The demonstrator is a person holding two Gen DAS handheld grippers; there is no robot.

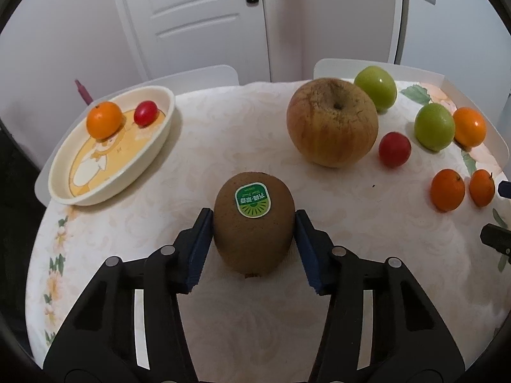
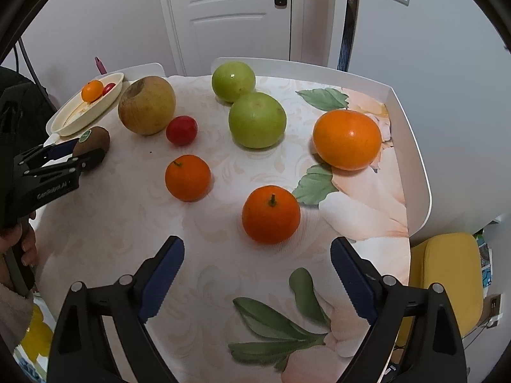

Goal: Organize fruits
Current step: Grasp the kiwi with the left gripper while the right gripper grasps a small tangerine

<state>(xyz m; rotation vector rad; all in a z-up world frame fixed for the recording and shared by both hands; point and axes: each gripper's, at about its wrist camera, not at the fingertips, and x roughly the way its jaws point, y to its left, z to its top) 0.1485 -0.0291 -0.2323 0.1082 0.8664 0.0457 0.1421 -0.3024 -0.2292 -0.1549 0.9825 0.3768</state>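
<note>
Sitting between left gripper (image 1: 254, 239) jaws, pads touching: kiwi (image 1: 254, 223).

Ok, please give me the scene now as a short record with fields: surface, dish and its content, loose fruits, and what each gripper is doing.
surface: table with floral cloth
dish: cream oval dish at the left, holding one small orange and one red fruit
loose fruits: large apple, two green fruits, one red fruit, three oranges, kiwi
left gripper: fingers on both sides of the kiwi, against its skin
right gripper: open, nothing between the fingers, nearest orange just ahead
</note>
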